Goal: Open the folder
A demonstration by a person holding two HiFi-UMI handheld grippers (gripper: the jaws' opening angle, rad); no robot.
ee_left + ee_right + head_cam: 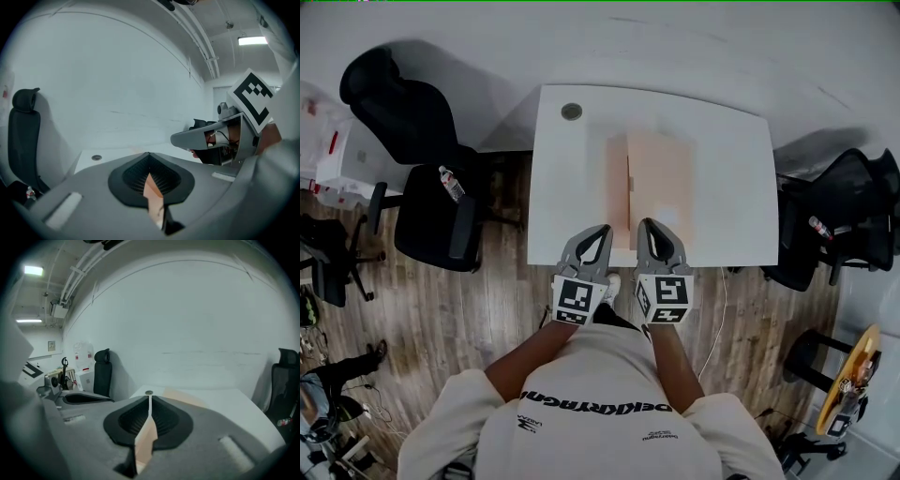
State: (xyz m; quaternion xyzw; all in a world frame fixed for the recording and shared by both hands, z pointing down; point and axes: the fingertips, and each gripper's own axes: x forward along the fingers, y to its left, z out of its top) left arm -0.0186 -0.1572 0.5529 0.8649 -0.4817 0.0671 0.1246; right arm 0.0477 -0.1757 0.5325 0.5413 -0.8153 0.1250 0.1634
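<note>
A tan folder (654, 178) lies flat in the middle of the white table (731, 169), with a paler strip along its left side. Both grippers hover side by side over the table's near edge, their tips at the folder's near end. My left gripper (602, 231) is shut, its tips meeting with nothing held (149, 154); the folder (152, 192) shows through the gap lower down. My right gripper (648, 225) has a hairline slit between its tips (149, 401) and nothing between them. The folder (185, 397) lies ahead of it on the table.
A round grommet (572, 112) sits near the table's far left corner. Black office chairs stand at the left (431, 216), one with a water bottle (451, 183) on it, and at the right (848, 216). The floor is wood.
</note>
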